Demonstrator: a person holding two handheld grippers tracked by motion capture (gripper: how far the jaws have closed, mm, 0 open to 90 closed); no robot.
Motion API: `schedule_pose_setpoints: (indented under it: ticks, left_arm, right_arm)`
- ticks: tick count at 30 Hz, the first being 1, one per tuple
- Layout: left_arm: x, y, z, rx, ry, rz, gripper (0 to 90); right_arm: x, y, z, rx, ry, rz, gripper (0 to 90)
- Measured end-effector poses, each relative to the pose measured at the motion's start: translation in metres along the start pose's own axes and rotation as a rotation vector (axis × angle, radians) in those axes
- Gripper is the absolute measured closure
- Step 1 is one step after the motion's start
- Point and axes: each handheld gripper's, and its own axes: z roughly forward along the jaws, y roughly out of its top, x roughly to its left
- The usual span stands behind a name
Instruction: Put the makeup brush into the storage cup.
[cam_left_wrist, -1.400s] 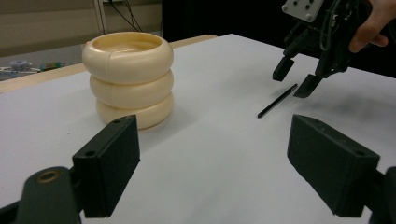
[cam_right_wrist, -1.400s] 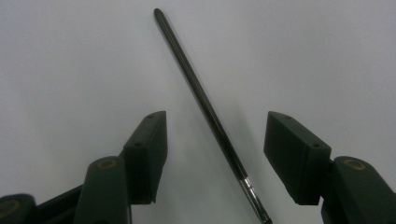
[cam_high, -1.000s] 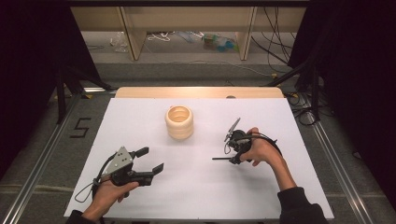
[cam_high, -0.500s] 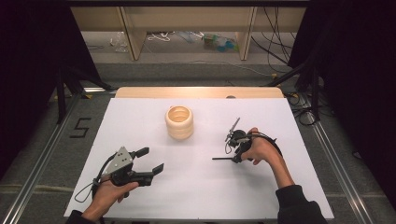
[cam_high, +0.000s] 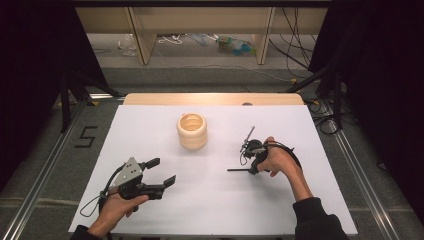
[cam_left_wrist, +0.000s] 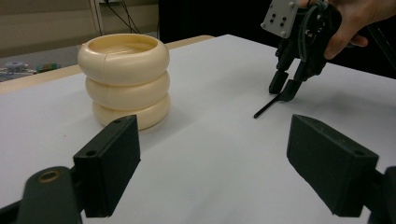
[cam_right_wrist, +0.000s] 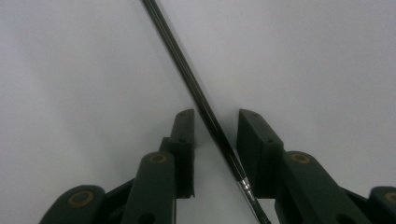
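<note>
Two black jaws of the right gripper (cam_right_wrist: 215, 140) have just been closing around a thin black rod (cam_right_wrist: 196, 93) that lies flat on the white table (cam_high: 210, 200); a narrow gap is left on each side, so the rod is bracketed but not yet pinched. Compared with a second ago, only the jaw spacing is changed: both hands are seen in the same places. A pick-up of the rod is judged to be about to be completed.

From the right gripper view, the gaps beside the rod and a silvery band near its lower end can be made out. From the high view, the rod (cam_high: 238, 170) is placed right of the cream ribbed pot (cam_high: 192, 131), and the left gripper (cam_high: 160, 172) is seen resting apart, jaws wide and empty.
</note>
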Motion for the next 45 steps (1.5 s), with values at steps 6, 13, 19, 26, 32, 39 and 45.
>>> schedule_pose_setpoints:
  ticks: [6, 13, 19, 26, 32, 39, 45]
  left_arm:
    - [-0.0002, 0.0000, 0.0002, 0.000, 0.000, -0.003, 17.6]
    - [-0.0004, 0.0001, 0.0001, -0.001, -0.001, -0.003, 17.7]
    - [-0.0004, 0.0001, 0.0004, 0.001, 0.000, -0.004, 17.8]
    - [-0.0003, 0.0002, 0.0005, 0.003, -0.003, 0.004, 17.9]
    - [-0.0003, 0.0001, 0.0003, 0.000, -0.001, -0.003, 18.0]
    - [-0.0002, 0.0001, 0.0002, 0.000, -0.002, -0.003, 18.1]
    - [0.0002, -0.0001, 0.0006, -0.007, -0.008, -0.009, 18.2]
  right_arm:
    - [-0.0001, 0.0011, 0.0004, 0.007, 0.002, -0.030, 71.5]
    - [0.0017, 0.0034, 0.0002, 0.028, 0.003, -0.026, 75.6]
    - [0.0037, 0.0059, 0.0003, 0.045, -0.002, -0.026, 78.2]
    - [0.0050, 0.0059, 0.0010, 0.034, -0.003, -0.039, 82.0]
    - [0.0055, 0.0065, 0.0008, 0.043, 0.002, -0.057, 84.3]
    - [0.0071, 0.0071, 0.0009, 0.043, -0.001, -0.067, 85.4]
    - [0.0069, 0.0053, -0.0035, 0.026, -0.008, -0.069, 85.4]
